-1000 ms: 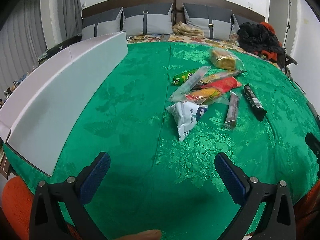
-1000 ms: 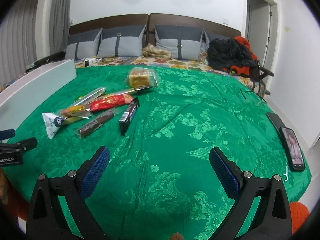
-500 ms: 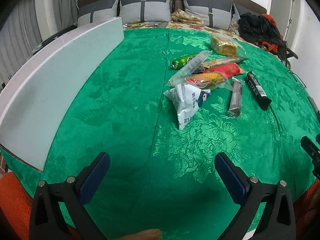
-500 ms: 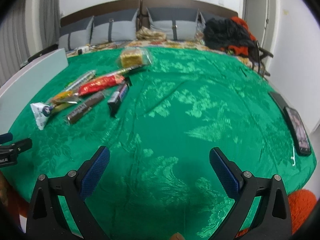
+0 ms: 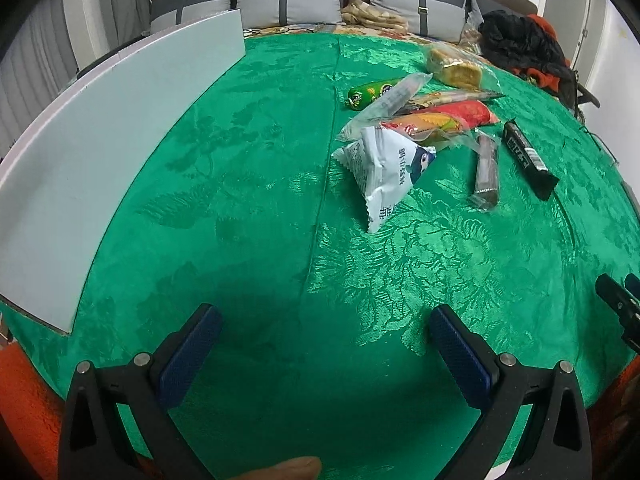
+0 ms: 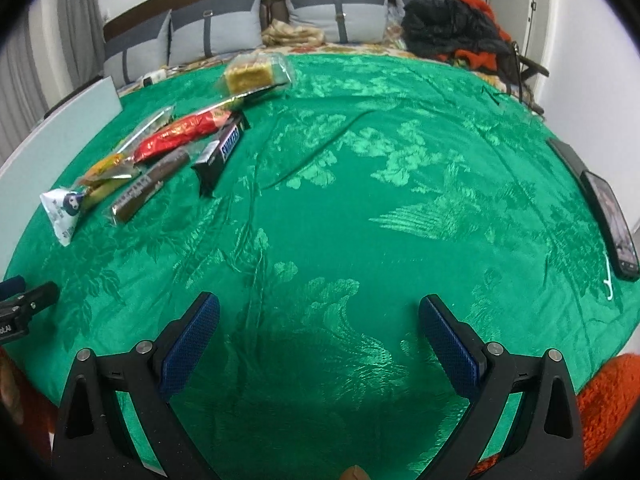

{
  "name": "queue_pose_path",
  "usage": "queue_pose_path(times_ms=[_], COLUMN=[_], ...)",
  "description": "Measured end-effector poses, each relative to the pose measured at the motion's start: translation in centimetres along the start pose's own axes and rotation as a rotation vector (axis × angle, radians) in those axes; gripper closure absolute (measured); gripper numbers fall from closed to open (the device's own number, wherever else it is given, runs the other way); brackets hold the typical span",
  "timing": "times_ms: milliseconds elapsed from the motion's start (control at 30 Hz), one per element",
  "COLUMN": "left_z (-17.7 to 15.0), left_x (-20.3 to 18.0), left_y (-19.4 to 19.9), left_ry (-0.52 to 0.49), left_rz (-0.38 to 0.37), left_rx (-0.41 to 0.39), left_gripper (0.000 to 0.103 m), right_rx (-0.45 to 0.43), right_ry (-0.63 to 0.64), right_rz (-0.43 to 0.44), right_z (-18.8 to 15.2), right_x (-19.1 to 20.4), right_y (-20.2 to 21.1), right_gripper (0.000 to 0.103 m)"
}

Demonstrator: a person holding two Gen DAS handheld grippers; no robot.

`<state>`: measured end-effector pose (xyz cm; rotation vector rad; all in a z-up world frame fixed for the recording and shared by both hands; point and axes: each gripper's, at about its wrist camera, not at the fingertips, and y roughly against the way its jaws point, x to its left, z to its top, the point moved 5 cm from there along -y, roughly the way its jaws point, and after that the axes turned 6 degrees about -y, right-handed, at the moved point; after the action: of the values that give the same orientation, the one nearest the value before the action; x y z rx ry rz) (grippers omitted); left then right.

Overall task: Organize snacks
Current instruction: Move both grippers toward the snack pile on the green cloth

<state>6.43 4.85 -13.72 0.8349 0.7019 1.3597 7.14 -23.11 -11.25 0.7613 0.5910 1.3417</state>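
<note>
Several snacks lie in a loose pile on the green cloth. In the left wrist view a white pouch (image 5: 384, 168) is nearest, with a brown bar (image 5: 487, 168), a black Snickers bar (image 5: 527, 158), a red pack (image 5: 460, 114), a green tube (image 5: 366, 95) and wrapped cake (image 5: 454, 68) behind. My left gripper (image 5: 324, 348) is open and empty, short of the pouch. My right gripper (image 6: 319, 340) is open and empty over bare cloth; the white pouch (image 6: 64, 208), the Snickers bar (image 6: 222, 151) and the cake (image 6: 252, 72) lie far left of it.
A long white box (image 5: 100, 148) stands along the left edge of the cloth. A phone (image 6: 610, 220) lies at the right edge. Pillows (image 6: 224, 32) and dark clothes (image 6: 452, 28) are at the back. An orange surface (image 6: 600, 396) lies beyond the near edge.
Both grippers have moved forward and tipped down over the cloth, so the snacks sit nearer in both views. Both jaws stay open.
</note>
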Motion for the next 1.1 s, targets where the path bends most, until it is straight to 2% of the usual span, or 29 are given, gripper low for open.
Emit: queue_pose_path(times_ms=[1100], left_z=[0.17], left_x=[-0.04], left_y=[-0.14], left_ry=[-0.003], left_rz=[0.004], left_rx=[0.026], left_gripper=[0.000], right_rx=[0.002], right_ry=[0.008], right_rz=[-0.017], right_z=[-0.13], right_x=[0.48], right_y=[-0.69], right_gripper=[0.001])
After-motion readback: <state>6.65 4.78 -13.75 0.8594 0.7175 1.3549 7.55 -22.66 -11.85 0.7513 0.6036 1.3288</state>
